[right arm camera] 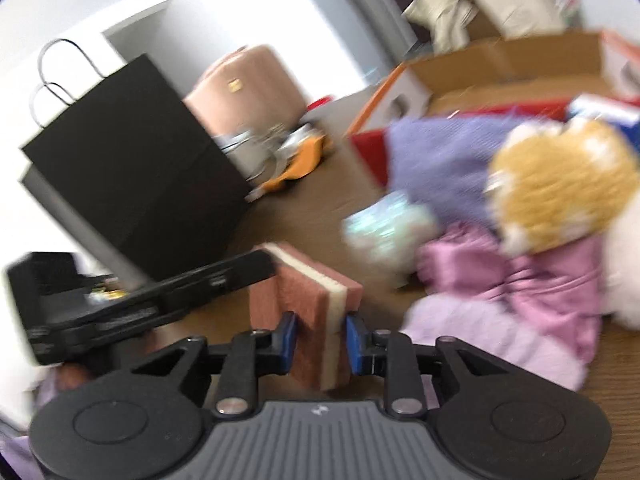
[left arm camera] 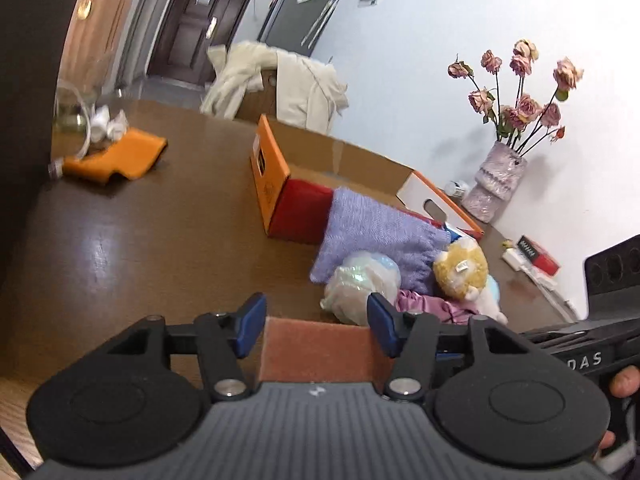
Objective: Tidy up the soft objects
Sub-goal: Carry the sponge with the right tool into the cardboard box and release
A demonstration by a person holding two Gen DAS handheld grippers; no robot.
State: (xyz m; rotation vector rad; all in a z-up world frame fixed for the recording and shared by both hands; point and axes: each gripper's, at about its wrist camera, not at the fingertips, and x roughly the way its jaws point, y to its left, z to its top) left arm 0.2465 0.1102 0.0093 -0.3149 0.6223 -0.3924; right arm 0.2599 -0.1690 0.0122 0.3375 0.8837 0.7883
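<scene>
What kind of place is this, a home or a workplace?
Most likely a home, perhaps a dining area: a brown wooden table carries a vase of dried pink roses, a cream coat hangs over a chair, and a dark entrance door stands behind.

Both grippers look alike. The left gripper (left arm camera: pixel 316 326) and the right gripper (right arm camera: pixel 320 342) each have a grey ribbed body with a small white logo, two round black discs at its sides, black linkage arms fixed with silver screws, and blue pads on the fingers (left arm camera: pixel 251 326). Bare fingertips of a hand (left arm camera: pixel 624 384) show at the far right.
</scene>
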